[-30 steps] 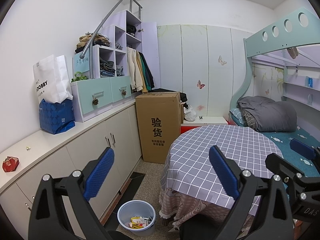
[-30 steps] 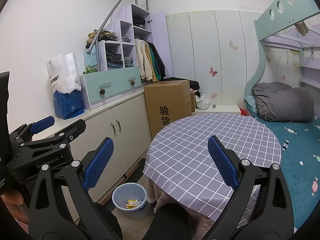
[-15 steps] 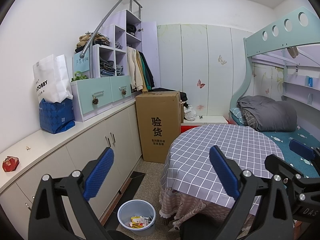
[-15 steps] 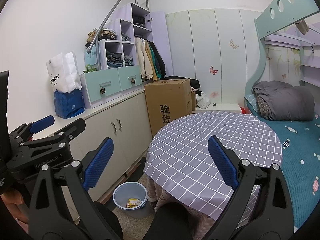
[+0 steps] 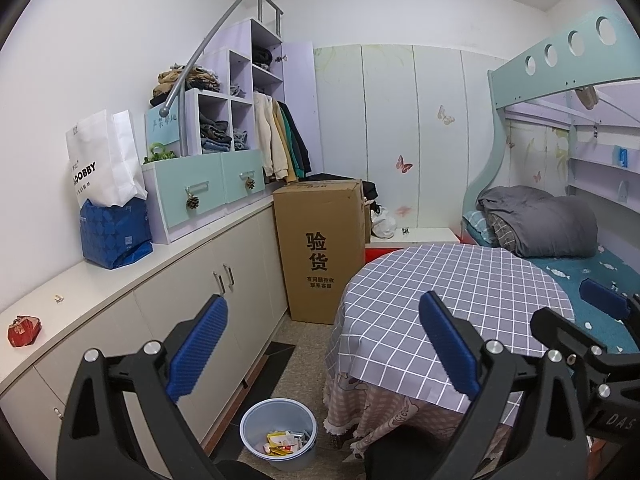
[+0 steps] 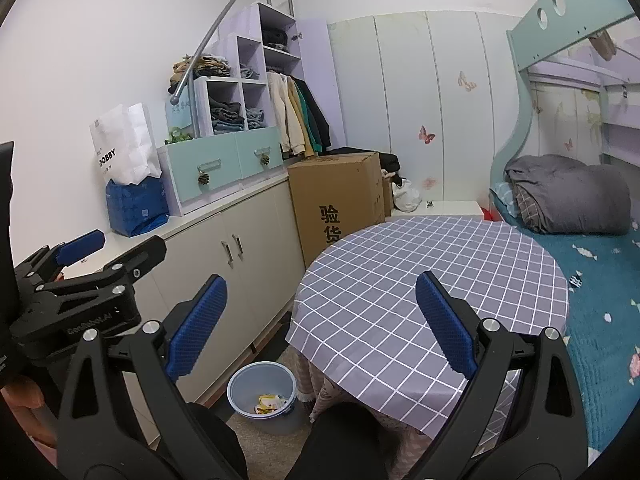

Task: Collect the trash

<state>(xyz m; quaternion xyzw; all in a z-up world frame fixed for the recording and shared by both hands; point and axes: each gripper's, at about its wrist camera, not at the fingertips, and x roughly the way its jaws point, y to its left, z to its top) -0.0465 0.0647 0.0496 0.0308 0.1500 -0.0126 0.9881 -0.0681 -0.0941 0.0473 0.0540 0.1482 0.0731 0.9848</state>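
A pale blue bin (image 5: 279,434) stands on the floor between the cabinets and the round table, with yellow and white wrappers inside; it also shows in the right wrist view (image 6: 262,390). A crumpled red wrapper (image 5: 23,331) lies on the counter at the far left. A tiny scrap (image 5: 59,298) lies further along the counter. My left gripper (image 5: 320,332) is open and empty, held above the floor. My right gripper (image 6: 320,312) is open and empty, to the right of the left one (image 6: 80,248).
A round table with a grey checked cloth (image 5: 452,288) fills the middle right. A tall cardboard box (image 5: 320,248) stands against the white cabinets (image 5: 192,304). A blue bag (image 5: 114,232) and white bag (image 5: 102,164) sit on the counter. A bed (image 6: 600,280) is at right.
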